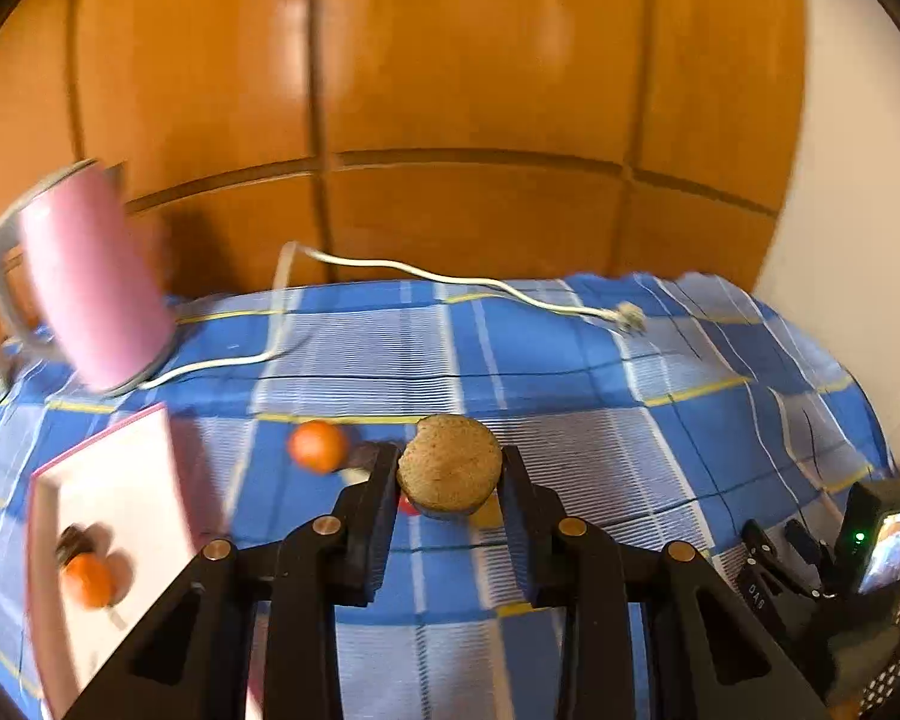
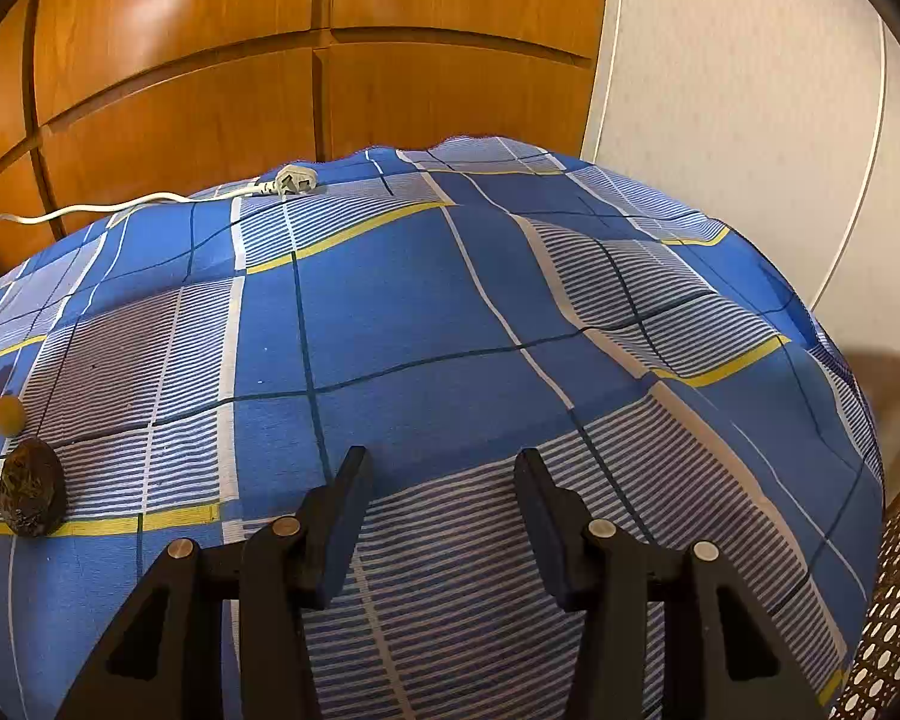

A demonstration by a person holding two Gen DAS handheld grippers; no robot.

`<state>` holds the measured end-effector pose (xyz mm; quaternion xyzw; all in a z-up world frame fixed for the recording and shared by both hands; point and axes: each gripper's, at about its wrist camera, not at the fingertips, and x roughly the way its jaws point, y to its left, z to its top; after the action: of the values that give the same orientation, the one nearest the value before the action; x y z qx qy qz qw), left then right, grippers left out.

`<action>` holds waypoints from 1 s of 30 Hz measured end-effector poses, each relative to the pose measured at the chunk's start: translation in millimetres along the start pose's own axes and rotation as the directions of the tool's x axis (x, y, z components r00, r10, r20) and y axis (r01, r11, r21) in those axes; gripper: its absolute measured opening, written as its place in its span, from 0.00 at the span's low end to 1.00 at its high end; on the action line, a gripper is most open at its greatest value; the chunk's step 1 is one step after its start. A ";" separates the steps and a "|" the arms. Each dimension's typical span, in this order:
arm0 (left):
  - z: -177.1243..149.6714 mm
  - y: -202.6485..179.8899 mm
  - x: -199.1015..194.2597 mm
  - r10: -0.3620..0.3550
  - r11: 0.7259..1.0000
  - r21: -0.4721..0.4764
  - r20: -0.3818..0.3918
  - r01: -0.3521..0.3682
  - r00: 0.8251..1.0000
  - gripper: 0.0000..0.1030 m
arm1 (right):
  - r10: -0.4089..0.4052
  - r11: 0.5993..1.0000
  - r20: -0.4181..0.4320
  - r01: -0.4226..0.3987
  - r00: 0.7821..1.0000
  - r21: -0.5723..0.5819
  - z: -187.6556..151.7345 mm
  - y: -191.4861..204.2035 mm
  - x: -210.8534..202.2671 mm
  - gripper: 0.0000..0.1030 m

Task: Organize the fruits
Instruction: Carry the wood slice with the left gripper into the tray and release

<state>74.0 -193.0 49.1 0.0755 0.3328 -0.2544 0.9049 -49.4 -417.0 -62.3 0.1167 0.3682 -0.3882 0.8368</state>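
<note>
Left wrist view: left tool (image 1: 450, 468) is clamped on a brown round fruit (image 1: 450, 463), lifted off the checked bench (image 1: 570, 360). White tray (image 1: 114, 492) at left already has an orange fruit (image 1: 88, 579); another orange (image 1: 317, 446) waits nearby. Right tool (image 2: 441, 474) sits half-wide, empty; a dark fruit (image 2: 31, 487) is left too.

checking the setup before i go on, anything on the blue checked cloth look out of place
Yes: a white power cord with its plug trails loose across the far side of the cloth, unplugged, among the fruit.
</note>
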 end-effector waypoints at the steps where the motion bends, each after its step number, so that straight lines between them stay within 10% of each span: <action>1: -1.7 4.8 -5.4 0.011 1.000 -0.010 0.004 -0.011 1.000 0.32 | 0.000 1.000 0.000 0.000 1.000 0.000 0.0 0.0 0.0 0.49; 30: -39.7 80.8 -79.5 0.122 0.982 -0.150 0.064 -0.112 0.990 0.32 | -0.042 0.998 0.004 0.043 0.999 -0.040 -1.2 5.3 0.1 0.49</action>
<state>41.3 -78.8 67.0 0.0191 0.3124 -0.1783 0.9329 -46.2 -412.9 -63.7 0.0914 0.3768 -0.3986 0.8311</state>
